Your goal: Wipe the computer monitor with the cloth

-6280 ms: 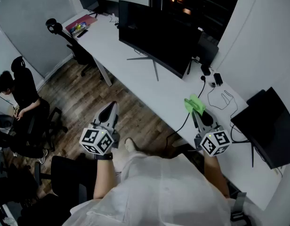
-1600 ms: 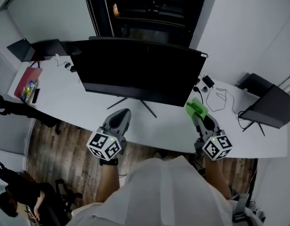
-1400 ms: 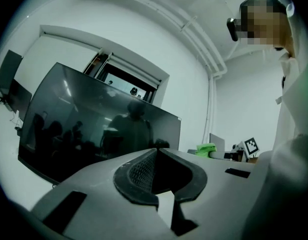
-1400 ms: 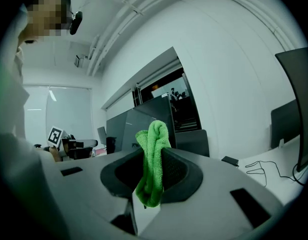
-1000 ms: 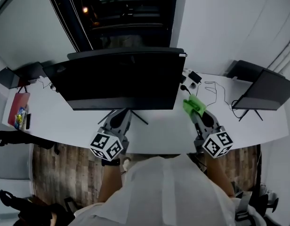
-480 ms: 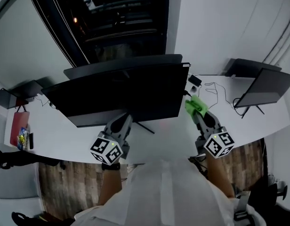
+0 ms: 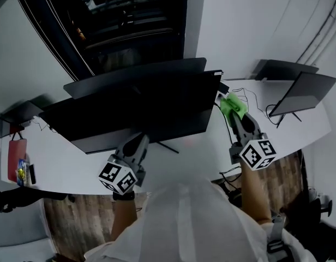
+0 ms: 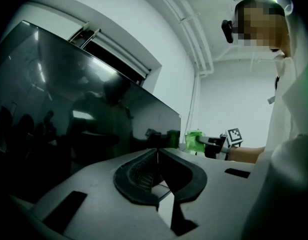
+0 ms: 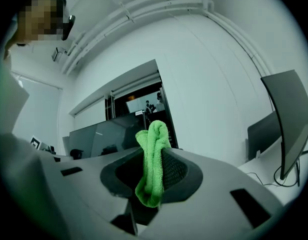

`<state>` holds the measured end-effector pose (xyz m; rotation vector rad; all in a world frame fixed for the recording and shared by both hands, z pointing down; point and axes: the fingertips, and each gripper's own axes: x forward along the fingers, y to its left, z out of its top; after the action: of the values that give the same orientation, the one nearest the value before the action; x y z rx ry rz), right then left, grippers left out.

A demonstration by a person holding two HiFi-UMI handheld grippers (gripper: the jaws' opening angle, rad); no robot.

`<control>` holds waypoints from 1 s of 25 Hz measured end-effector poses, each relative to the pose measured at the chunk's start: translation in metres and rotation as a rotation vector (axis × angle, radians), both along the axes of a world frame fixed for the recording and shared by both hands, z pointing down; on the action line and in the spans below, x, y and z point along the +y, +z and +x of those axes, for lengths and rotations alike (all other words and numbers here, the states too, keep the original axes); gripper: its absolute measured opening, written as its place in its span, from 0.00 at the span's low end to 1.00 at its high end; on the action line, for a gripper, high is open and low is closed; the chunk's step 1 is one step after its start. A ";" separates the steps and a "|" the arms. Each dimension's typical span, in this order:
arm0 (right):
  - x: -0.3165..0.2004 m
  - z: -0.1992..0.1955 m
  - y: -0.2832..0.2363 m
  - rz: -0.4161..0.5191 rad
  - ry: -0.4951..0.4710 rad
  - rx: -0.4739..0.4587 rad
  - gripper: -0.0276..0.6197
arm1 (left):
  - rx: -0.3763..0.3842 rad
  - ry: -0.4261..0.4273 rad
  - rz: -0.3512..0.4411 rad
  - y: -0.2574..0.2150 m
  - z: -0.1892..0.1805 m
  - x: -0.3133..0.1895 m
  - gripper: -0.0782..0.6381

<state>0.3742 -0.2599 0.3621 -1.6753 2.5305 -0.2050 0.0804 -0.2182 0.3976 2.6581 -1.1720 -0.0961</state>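
Observation:
The wide dark monitor [image 7: 135,105] stands on the white desk [image 7: 64,165]. A green cloth [image 7: 233,105] is pinched in my right gripper [image 7: 237,115], which is held up beside the screen's right edge. In the right gripper view the cloth [image 9: 153,159] is folded between the shut jaws, with the monitor [image 9: 111,136] off to the left. My left gripper [image 7: 136,144] hangs low in front of the monitor's stand, jaws shut and empty. The left gripper view shows the shut left gripper [image 8: 156,156], the glossy screen [image 8: 69,119] and the cloth [image 8: 194,138] beyond.
A second dark monitor [image 7: 301,91] stands at the desk's right end, with cables [image 7: 250,98] lying before it. A laptop [image 7: 21,112] and a red folder [image 7: 14,153] sit at the far left. Wooden floor [image 7: 75,206] lies below the desk edge.
The view has swung from the desk's side to face the monitor squarely. My right gripper has lifted the cloth up beside the screen's right edge. The left gripper stays low and shut.

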 end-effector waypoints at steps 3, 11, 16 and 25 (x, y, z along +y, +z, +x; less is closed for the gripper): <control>-0.011 0.002 -0.016 0.029 0.016 0.021 0.15 | 0.006 0.008 0.000 -0.001 -0.001 -0.002 0.14; -0.038 0.004 -0.061 0.097 -0.005 0.025 0.15 | 0.013 0.030 0.009 -0.003 0.009 -0.005 0.14; -0.052 -0.002 -0.078 0.119 -0.014 0.025 0.15 | 0.020 0.025 0.018 -0.006 0.012 -0.004 0.14; -0.059 -0.028 -0.077 0.111 -0.099 0.026 0.15 | 0.014 -0.005 0.015 -0.005 0.007 0.001 0.14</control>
<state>0.3458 -0.3187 0.2850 -1.5247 2.5938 -0.0495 0.0871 -0.2170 0.3923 2.6631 -1.1775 -0.1251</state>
